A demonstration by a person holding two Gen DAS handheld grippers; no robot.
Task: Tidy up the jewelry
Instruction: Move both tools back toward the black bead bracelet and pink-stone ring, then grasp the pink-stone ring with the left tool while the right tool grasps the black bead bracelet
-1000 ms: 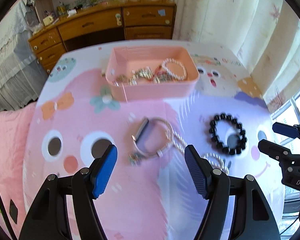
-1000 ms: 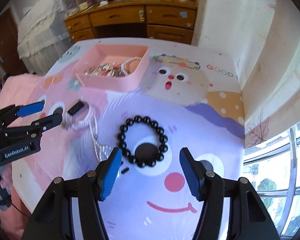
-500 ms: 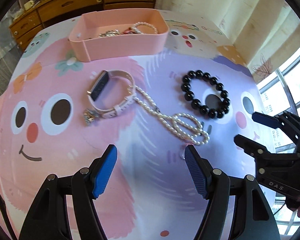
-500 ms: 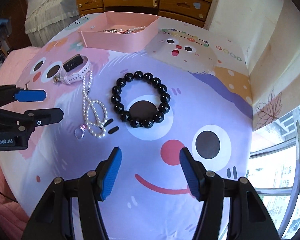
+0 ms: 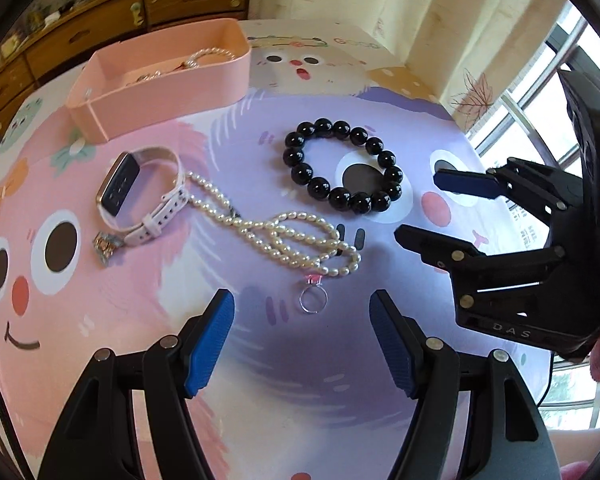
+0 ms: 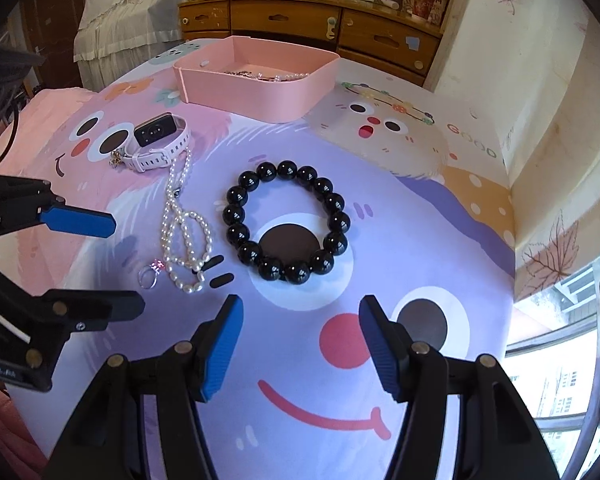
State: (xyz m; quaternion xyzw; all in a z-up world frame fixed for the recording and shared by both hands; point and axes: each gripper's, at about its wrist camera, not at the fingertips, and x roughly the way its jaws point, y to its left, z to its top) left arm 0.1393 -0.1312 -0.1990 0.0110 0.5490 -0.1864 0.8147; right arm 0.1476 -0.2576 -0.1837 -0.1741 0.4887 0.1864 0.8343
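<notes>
A pink box (image 5: 160, 80) (image 6: 256, 88) with several jewelry pieces inside stands at the far side of the table. In front of it lie a white-strapped watch (image 5: 136, 196) (image 6: 160, 140), a pearl necklace (image 5: 276, 236) (image 6: 184, 224), a black bead bracelet (image 5: 342, 166) (image 6: 286, 222) and a small silver ring with a pink stone (image 5: 313, 298) (image 6: 150, 274). My left gripper (image 5: 302, 344) is open and empty, just short of the ring. My right gripper (image 6: 300, 348) is open and empty, just short of the black bracelet; it also shows in the left wrist view (image 5: 440, 210).
A cartoon-printed pink and purple cloth (image 6: 420, 240) covers the table. A small metal charm (image 5: 106, 246) lies by the watch. A wooden dresser (image 6: 312, 24) stands behind, curtains (image 5: 420, 20) and a window (image 6: 560, 360) to the right, a bed (image 6: 132, 20) at far left.
Both grippers have pulled back and lowered toward the table's near side; the ring has come into the left wrist view and the right gripper sits closer beside the left.
</notes>
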